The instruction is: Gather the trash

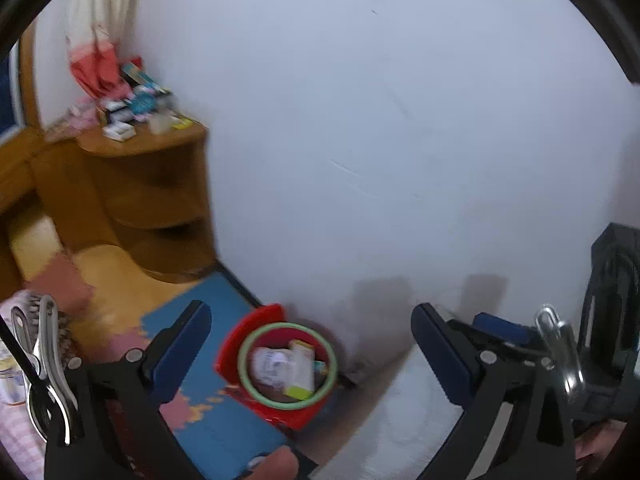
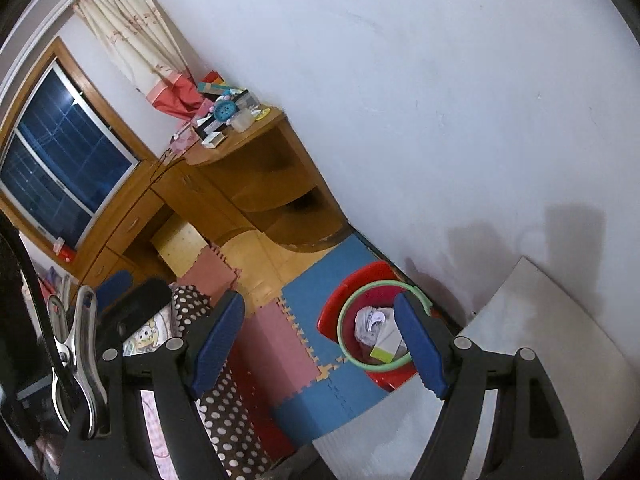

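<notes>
Both your claws are spread wide with nothing between the pads: the left gripper [image 1: 311,346] frames the red trash bin [image 1: 267,320] from above, and the right gripper [image 2: 322,342] has its right pad crossing in front of the bin's green ring [image 2: 345,316]. The bin sits on the blue foam mat [image 2: 320,292] against the white wall [image 2: 400,100], just left of the white tabletop [image 2: 532,344]. Inside it lie crumpled paper [image 2: 370,322] and a white-and-lime box [image 2: 386,346].

Watch your height: you are hovering above the bin, so anything you release from here could strike the rim and bounce onto the mat. With empty jaws, swinging away fast risks clipping the tabletop edge.

The left wrist view is smeared by motion, so the bin's contents are hard to read there; there may be a small bottle or wrapper. It does show the right gripper's body at its far right edge. Only the right wrist view gives you the window [image 2: 60,148], the desk [image 2: 224,184] with its clutter, and the polka-dot fabric [image 2: 224,408] near you.
</notes>
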### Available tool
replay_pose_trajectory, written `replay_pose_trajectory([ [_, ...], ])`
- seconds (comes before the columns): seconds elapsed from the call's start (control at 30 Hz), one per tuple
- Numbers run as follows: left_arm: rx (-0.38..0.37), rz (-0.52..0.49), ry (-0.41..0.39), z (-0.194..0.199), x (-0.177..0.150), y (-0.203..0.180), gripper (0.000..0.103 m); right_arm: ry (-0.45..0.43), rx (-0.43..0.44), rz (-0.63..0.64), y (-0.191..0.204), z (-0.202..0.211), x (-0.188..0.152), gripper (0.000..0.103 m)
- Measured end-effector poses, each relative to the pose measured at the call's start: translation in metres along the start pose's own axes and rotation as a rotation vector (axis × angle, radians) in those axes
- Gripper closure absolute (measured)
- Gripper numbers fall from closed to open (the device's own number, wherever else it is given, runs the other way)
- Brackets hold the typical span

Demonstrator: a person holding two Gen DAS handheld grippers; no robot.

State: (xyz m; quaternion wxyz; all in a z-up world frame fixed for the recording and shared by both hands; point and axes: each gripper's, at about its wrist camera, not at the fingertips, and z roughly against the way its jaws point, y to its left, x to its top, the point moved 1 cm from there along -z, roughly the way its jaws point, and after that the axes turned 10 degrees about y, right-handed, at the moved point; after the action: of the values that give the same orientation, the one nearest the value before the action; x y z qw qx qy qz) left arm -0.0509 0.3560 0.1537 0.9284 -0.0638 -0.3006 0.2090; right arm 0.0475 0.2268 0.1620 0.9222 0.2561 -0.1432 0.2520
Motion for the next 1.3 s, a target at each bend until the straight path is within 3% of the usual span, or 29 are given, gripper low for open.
replay_pose_trajectory([
  [0.07, -0.074, 0.018, 0.032, -0.006, 0.004, 0.008, 0.001, -0.009, -0.015, -0.005, 0.002, 0.0, -0.001, 0.024],
  [0.13, -0.092, 0.034, 0.048, -0.01, 0.007, 0.015, 0.001, -0.037, -0.036, -0.007, 0.008, 0.002, -0.002, 0.024],
  [0.23, -0.057, 0.003, 0.06, -0.018, 0.008, 0.025, 0.001, -0.059, -0.122, -0.008, 0.017, 0.002, -0.002, 0.024],
  [0.33, -0.013, -0.056, 0.128, -0.039, 0.006, 0.037, 0.0, -0.059, -0.173, -0.014, 0.023, -0.007, -0.002, 0.024],
  [0.53, -0.048, -0.075, 0.26, -0.074, -0.014, 0.062, 0.0, -0.002, -0.241, -0.081, 0.029, -0.039, -0.014, 0.024],
  [0.77, -0.043, -0.116, 0.35, -0.102, -0.038, 0.076, 0.0, 0.073, -0.278, -0.141, 0.032, -0.078, -0.043, 0.024],
  [1.3, -0.079, -0.157, 0.362, -0.106, -0.033, 0.087, 0.0, 0.083, -0.296, -0.175, 0.036, -0.101, -0.043, 0.024],
])
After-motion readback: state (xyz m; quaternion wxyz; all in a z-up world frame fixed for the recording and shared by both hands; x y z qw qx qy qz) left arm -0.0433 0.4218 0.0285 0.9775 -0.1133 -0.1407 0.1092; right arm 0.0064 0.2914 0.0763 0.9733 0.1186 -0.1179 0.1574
